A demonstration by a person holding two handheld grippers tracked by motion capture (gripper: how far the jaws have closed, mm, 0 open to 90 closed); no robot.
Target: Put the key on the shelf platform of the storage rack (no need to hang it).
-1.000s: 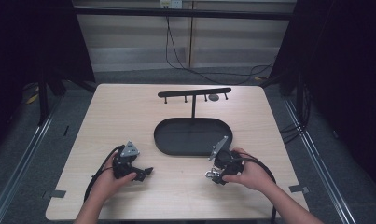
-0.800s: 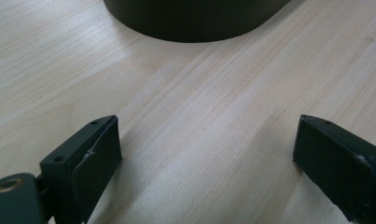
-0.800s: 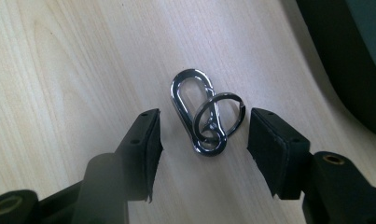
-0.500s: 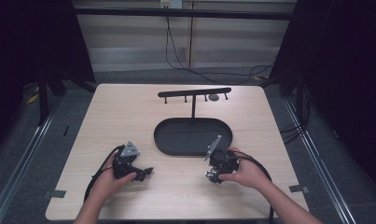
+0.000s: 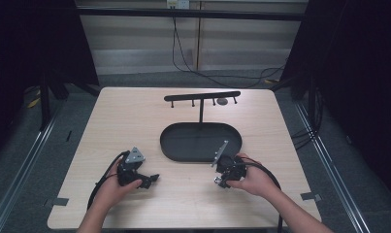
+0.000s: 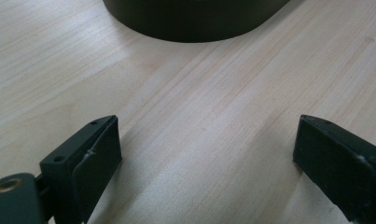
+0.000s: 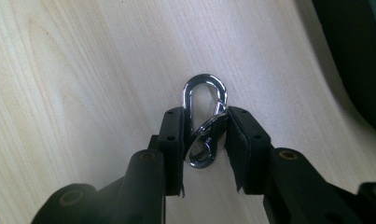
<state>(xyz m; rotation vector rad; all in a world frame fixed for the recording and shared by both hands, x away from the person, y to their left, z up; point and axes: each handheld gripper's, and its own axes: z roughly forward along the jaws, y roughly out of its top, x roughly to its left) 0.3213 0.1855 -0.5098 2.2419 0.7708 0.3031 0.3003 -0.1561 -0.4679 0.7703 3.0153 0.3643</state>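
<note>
Right gripper (image 7: 205,135) closing on carabiner (image 7: 205,119) (loop outward)

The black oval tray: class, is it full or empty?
Empty: the black oval tray has a bare floor; the silver metal snap hook lies on the table between the closing right gripper's jaws.

Bright overhead light on the table (image 5: 135,121), dark surroundings (near black), soft close-up blur, faint shadows

A glossy chromed metal snap hook (image 7: 204,122) lies on the pale, smooth-grained wooden table (image 7: 83,70) beside a matt black tray (image 5: 201,142).
</note>
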